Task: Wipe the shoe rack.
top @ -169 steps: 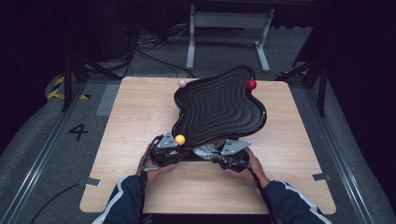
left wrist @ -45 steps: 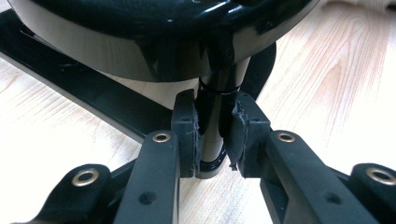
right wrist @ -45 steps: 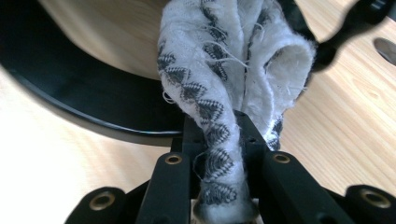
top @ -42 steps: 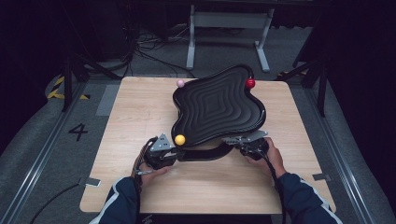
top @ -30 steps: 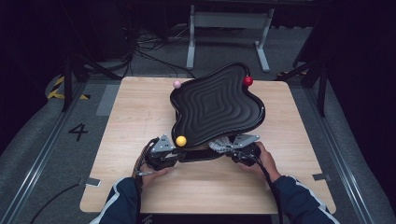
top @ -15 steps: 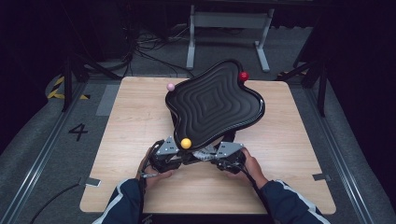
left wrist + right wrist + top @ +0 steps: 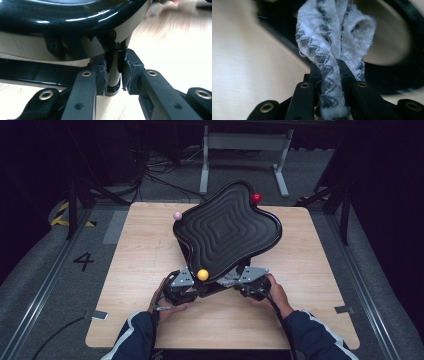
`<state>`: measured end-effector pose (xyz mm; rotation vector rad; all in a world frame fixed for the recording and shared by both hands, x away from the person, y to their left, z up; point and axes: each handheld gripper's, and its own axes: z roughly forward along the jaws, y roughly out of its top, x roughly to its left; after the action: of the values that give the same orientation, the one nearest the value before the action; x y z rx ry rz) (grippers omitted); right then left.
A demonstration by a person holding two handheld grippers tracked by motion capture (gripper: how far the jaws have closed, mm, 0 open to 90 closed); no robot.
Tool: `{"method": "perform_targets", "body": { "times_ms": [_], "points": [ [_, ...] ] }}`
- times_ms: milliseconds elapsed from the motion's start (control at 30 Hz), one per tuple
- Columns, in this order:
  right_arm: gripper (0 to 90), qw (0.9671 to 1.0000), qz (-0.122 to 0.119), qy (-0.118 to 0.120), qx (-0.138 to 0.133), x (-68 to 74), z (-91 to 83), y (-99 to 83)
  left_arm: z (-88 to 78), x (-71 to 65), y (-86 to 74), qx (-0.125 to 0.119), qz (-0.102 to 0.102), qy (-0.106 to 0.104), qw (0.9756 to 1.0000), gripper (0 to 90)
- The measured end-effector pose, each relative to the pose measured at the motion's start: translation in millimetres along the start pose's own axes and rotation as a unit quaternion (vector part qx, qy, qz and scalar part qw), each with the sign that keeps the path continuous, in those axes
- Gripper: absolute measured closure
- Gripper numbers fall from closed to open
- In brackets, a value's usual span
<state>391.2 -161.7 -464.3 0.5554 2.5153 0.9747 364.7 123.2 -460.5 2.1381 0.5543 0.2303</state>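
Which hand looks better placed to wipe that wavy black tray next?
Probably the right. The right gripper is shut on a patterned cloth beside the black tray, while the left gripper is clamped on a post under the tray, steadying it.

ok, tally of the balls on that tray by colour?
yellow ball: 1
pink ball: 1
red ball: 1
total: 3, all at the rim of the black tray
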Motion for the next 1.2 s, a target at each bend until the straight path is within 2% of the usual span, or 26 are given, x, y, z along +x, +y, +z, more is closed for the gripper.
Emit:
{"method": "perform_targets", "body": {
  "times_ms": [33,67,100,133,167,233,300,367,433,467,500,533,567,600,667,733,767,800,1000,1200],
  "points": [
    [78.5,0.9999,0.009,-0.012,0.003,-6.2,-0.6,-2.9,0.0,0.0,0.0,0.000,0.000,0.000,1.0000,74.4],
    [78.5,0.9999,0.009,-0.012,0.003,-6.2,-0.6,-2.9,0.0,0.0,0.0,0.000,0.000,0.000,1.0000,74.4],
    [78.5,0.9990,0.029,-0.034,0.010,-20.5,-2.0,-10.5,0.3,0.1,-0.3,-0.002,-0.001,-0.001,1.0000,74.4],
    [78.5,0.9990,0.029,-0.034,0.010,-20.5,-2.0,-10.5,0.3,0.1,-0.3,-0.002,-0.001,-0.001,1.0000,74.4],
    [78.4,0.9980,0.035,-0.051,0.015,-29.1,-1.6,-16.2,0.4,0.1,-0.4,-0.003,-0.002,-0.001,1.0000,74.4],
    [78.4,0.9975,0.047,-0.052,0.011,-35.6,-1.6,-20.5,0.5,0.3,-0.3,-0.003,-0.001,-0.001,1.0000,74.4],
    [78.2,0.9975,0.047,-0.051,0.008,-35.8,-1.0,-20.7,0.8,0.2,-0.4,-0.004,-0.002,-0.002,1.0000,74.4],
    [78.1,0.9979,0.038,-0.052,0.010,-31.4,-0.3,-17.8,0.9,0.1,-0.3,-0.004,-0.003,-0.003,1.0000,74.4],
    [78.1,0.9987,0.033,-0.037,0.012,-24.7,-1.1,-13.8,1.1,-0.2,-0.2,-0.002,-0.002,-0.004,1.0000,74.4],
    [78.1,0.9987,0.033,-0.037,0.012,-24.7,-1.1,-13.8,1.1,-0.2,-0.2,-0.002,-0.002,-0.004,1.0000,74.3],
    [78.1,0.9991,0.025,-0.030,0.014,-20.9,-1.3,-11.8,1.1,-0.7,-0.1,-0.002,-0.003,-0.004,1.0000,74.3],
    [78.1,0.9998,0.013,-0.005,0.014,-13.2,-1.3,-7.6,1.9,-1.5,-0.1,-0.004,-0.002,-0.005,1.0000,74.3],
    [78.1,0.9998,0.013,-0.005,0.014,-13.2,-1.3,-7.6,1.9,-1.5,-0.1,-0.004,-0.002,-0.005,1.0000,74.3],
    [78.1,0.9998,0.005,0.013,0.012,-4.1,0.0,-3.3,2.7,-1.8,0.2,-0.005,0.000,-0.008,1.0000,74.3],
    [78.1,0.9995,-0.002,0.031,0.009,5.8,2.2,1.5,2.7,-2.5,0.4,-0.003,-0.001,-0.009,1.0000,74.3],
    [78.0,0.9991,-0.014,0.040,0.009,16.9,5.5,6.2,3.9,-3.7,0.9,-0.003,0.001,-0.012,0.9999,74.2],
    [78.0,0.9991,-0.014,0.040,0.009,16.9,5.5,6.2,3.9,-3.7,0.9,-0.003,0.001,-0.012,0.9999,74.3],
    [77.7,0.9985,-0.022,0.049,0.007,27.6,9.4,10.8,4.8,-4.3,1.0,-0.005,0.002,-0.012,0.9999,74.2],
    [77.7,0.9976,-0.030,0.063,0.002,43.8,15.1,17.5,5.0,-4.3,0.9,-0.005,0.002,-0.012,0.9999,74.3],
    [77.7,0.9973,-0.024,0.069,-0.003,47.9,17.4,19.8,5.1,-4.3,0.7,-0.006,0.001,-0.012,0.9999,74.2]
  ]
}}
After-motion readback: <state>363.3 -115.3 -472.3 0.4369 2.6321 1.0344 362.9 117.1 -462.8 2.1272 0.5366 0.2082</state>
